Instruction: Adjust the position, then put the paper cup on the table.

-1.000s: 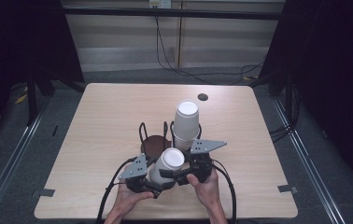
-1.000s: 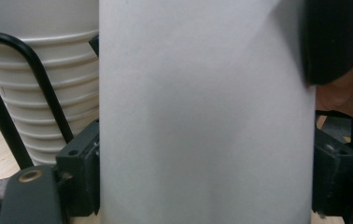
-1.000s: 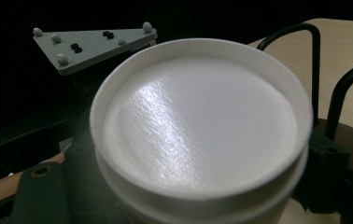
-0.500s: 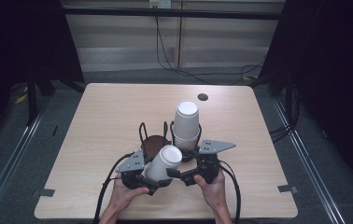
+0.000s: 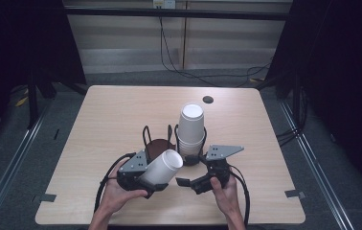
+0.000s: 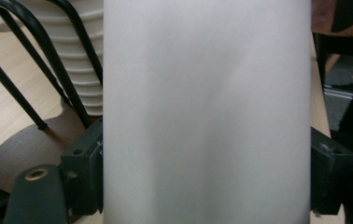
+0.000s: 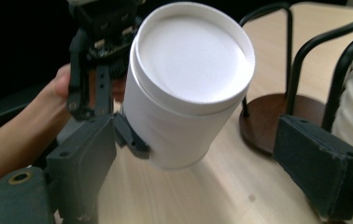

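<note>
A white paper cup lies tilted in my left gripper, which is shut on its sides, closed end toward the rack. In the left gripper view the cup wall spans the space between the two jaws. My right gripper is just right of the cup, open and holding nothing. In the right gripper view the cup's closed end faces the camera beyond the wide-apart jaws of the right gripper. A stack of upside-down white cups stands in a black wire rack.
The rack's brown round base beside the stack is bare. A small dark disc sits near the table's far edge. The wooden table has open room to the left and at the back. Cables trail from both grippers toward the front edge.
The left gripper has lifted the cup a little and drawn it leftward, away from the right gripper. The right gripper has stayed nearly where it was.
</note>
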Available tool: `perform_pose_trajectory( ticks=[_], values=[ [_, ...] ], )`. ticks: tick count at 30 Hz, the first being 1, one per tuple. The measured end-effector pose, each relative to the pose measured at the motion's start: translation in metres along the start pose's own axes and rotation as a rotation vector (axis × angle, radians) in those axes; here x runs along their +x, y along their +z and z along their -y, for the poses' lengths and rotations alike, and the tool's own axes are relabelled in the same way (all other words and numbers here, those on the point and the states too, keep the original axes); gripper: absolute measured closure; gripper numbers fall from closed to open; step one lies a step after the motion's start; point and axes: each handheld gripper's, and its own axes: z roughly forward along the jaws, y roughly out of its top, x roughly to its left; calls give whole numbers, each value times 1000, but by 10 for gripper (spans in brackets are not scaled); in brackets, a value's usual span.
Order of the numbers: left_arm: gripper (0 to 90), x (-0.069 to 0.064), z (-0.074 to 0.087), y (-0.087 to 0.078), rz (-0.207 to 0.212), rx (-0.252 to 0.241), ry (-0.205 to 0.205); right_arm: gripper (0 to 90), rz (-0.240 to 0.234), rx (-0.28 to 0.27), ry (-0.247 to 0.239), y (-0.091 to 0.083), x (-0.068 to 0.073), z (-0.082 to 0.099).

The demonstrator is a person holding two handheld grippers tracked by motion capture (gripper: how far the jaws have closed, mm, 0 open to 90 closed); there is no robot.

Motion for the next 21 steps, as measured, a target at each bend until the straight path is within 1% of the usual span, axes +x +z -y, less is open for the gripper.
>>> perform_pose_trajectory(
  ticks=[1,2,3,5,6,9,10,11,14,15,17,18,20,21],
  values=[
    [196,0,-1,0,-6,27,9,135,-11,32,3,1,-1,-1],
    [196,-1,-1,-1,-6,45,11,136,-6,58,-4,2,-1,-1],
    [196,0,-2,-1,2,52,19,136,6,81,-13,2,-1,-1],
    [196,-1,-4,0,28,56,20,137,14,110,-17,4,-2,-1],
    [197,-2,-5,0,24,68,27,137,17,122,-23,4,-3,0],
    [197,-4,-10,4,16,132,57,138,20,137,-25,5,-3,0],
    [197,-4,-12,5,18,142,68,138,25,146,-31,5,-3,-1],
    [197,-4,-13,5,21,138,63,138,25,153,-34,5,-2,-1],
    [197,-2,-15,5,29,155,63,138,20,168,-48,5,-1,-4],
    [197,-1,-15,6,34,168,61,138,20,175,-50,5,-1,-4],
    [197,1,-16,7,34,201,72,138,6,184,-42,4,-2,-5],
    [197,1,-17,7,39,207,76,136,4,182,-45,4,-2,-6],
    [197,2,-17,5,52,204,69,135,6,203,-51,3,-3,-7],
    [197,2,-18,5,53,213,73,134,6,207,-54,2,-3,-7]
  ],
)
